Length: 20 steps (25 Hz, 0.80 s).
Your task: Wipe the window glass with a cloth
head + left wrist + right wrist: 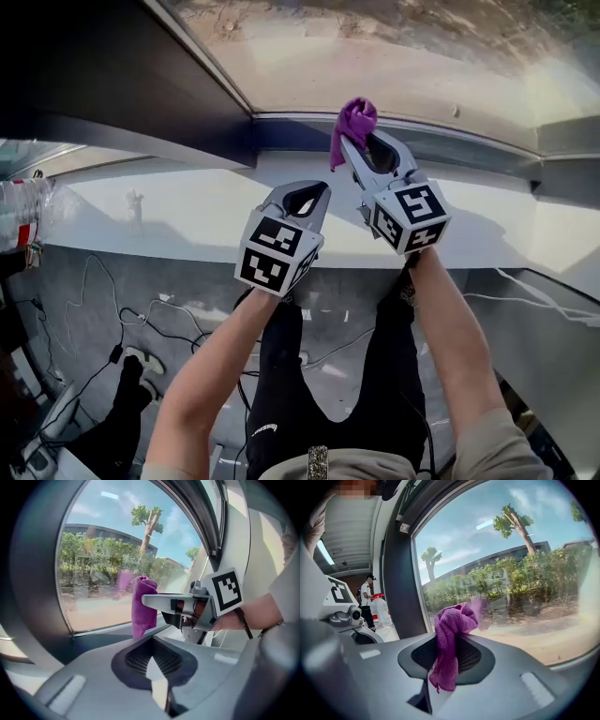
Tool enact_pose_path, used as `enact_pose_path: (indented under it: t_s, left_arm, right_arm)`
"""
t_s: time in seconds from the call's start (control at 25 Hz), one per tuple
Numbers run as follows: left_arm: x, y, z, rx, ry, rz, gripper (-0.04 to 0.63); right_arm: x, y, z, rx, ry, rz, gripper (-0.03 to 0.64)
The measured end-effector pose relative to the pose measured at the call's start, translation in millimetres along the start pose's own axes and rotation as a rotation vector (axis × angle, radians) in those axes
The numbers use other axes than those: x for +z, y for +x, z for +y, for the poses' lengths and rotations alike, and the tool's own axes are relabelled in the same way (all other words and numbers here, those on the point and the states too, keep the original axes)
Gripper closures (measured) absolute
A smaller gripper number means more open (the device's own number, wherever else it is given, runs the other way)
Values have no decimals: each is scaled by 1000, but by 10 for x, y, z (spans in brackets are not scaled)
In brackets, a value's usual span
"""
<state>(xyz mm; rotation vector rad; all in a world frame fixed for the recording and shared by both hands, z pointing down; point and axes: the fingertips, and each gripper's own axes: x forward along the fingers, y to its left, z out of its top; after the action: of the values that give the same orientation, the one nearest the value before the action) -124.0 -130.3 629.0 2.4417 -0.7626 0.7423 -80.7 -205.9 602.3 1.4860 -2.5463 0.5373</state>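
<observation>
Glass [394, 56] runs across the top of the head view, above a white sill [178, 211]. At left, the left forearm [211, 375] reaches up and forward, and the left gripper [309, 190] hangs over the sill, short of the pane. Its jaws are closed tip to tip with nothing between them. Just to its right, the right forearm [455, 328] stretches further forward, and the right gripper [359, 145] is raised to the lower edge of the glass, pointing at it. Its jaws are clamped on a purple cloth [354, 122]: a bunched wad sticks out past the tips and a tail droops below them. The wad sits right up against the pane; actual contact cannot be told.
</observation>
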Motion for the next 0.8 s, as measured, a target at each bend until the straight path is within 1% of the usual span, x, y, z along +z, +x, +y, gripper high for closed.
enact_pose_path:
  t_s: [0.12,0.24,0.4,0.6,0.8]
  left_arm:
    - [151,397,-460,-46,39,7,595]
    - [274,805,-917,-98,81,13,595]
    - [537,1237,-1448,-157,104,9,595]
    - [737,1814,-2088,-199,135,1,595]
    - [877,2227,-2567,-230,178,0,595]
  right_arm:
    - [-90,-541,-644,-103,37,-12,503]
    - [-181,-1109,-1328,-229,74,-28,503]
    - [-166,-1797,-2123,-376,113,-29,503]
    - [-345,-2580,-3061,-531,160,-29,503]
    - [-504,-3256,-3954,-727,222,-40,503]
